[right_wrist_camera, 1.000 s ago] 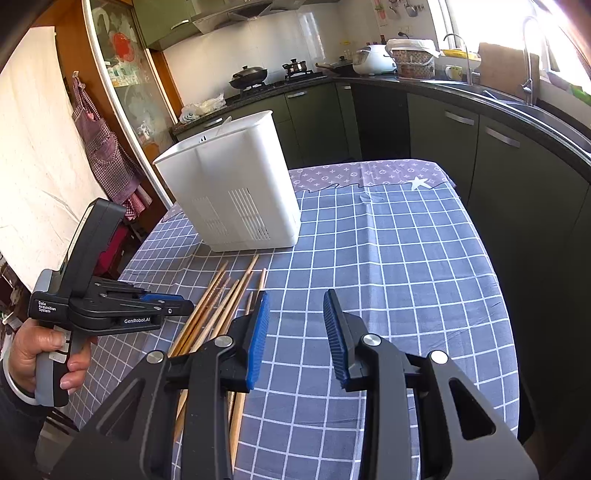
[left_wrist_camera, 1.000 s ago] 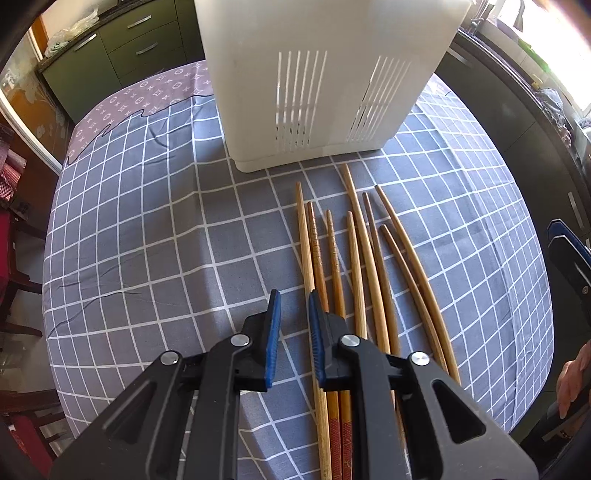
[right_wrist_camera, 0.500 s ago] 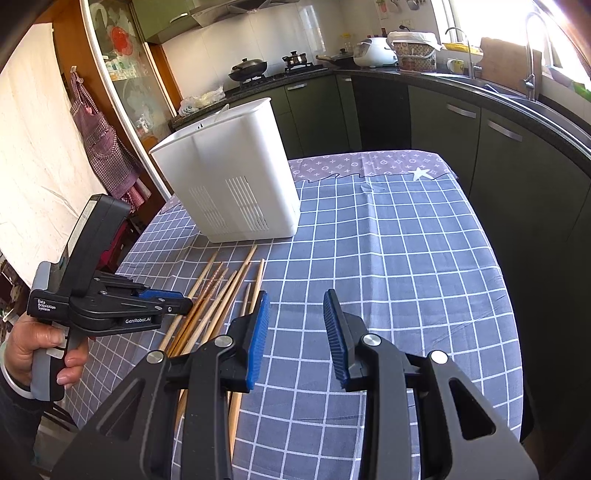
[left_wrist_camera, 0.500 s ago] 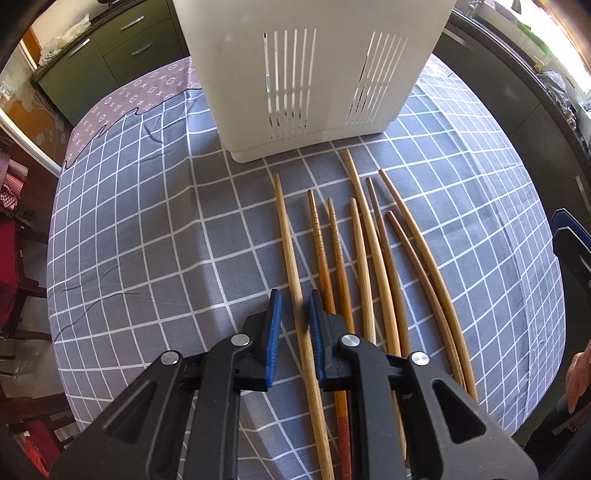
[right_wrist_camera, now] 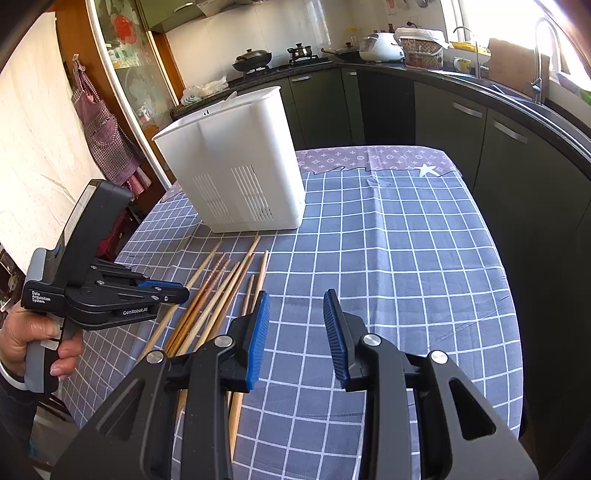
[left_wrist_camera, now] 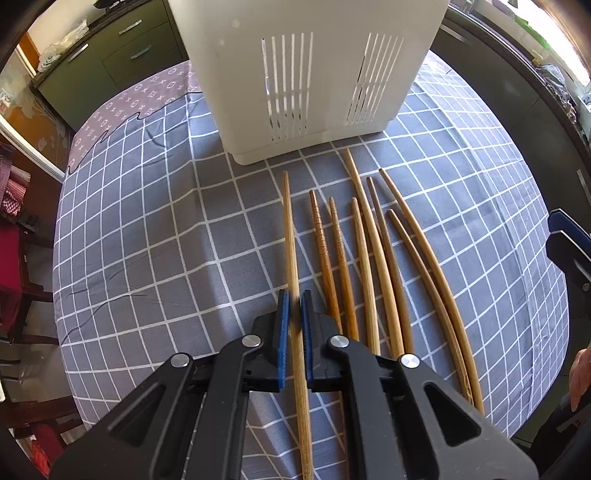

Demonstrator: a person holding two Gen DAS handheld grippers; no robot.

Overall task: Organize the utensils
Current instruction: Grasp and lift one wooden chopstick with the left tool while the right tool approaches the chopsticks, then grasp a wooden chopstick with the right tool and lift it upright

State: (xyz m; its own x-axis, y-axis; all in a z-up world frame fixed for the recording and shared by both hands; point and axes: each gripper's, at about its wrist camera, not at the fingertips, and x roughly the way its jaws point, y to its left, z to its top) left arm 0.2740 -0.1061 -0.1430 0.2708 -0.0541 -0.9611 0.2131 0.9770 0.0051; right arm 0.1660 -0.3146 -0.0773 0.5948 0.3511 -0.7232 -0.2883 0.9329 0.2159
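left tool (right_wrist_camera: 177, 293) reads "data acquisition system" and "genrobot.ai" on its side.

Wood, plastic and cloth on a kitchen table

The chopsticks (left_wrist_camera: 369, 258) looked like smooth wood, the white holder (left_wrist_camera: 295, 74) matt plastic, the checked tablecloth (left_wrist_camera: 147, 240) soft, slightly creased cloth.

Bright daylight, sharp pictures, strong fisheye bend
Sun pours in from the window (right_wrist_camera: 517, 22), which is blown out white; the tablecloth (left_wrist_camera: 155, 236) carries soft shadows beside the white bin (left_wrist_camera: 295, 74), and straight grid lines curve towards dark, vignetted corners
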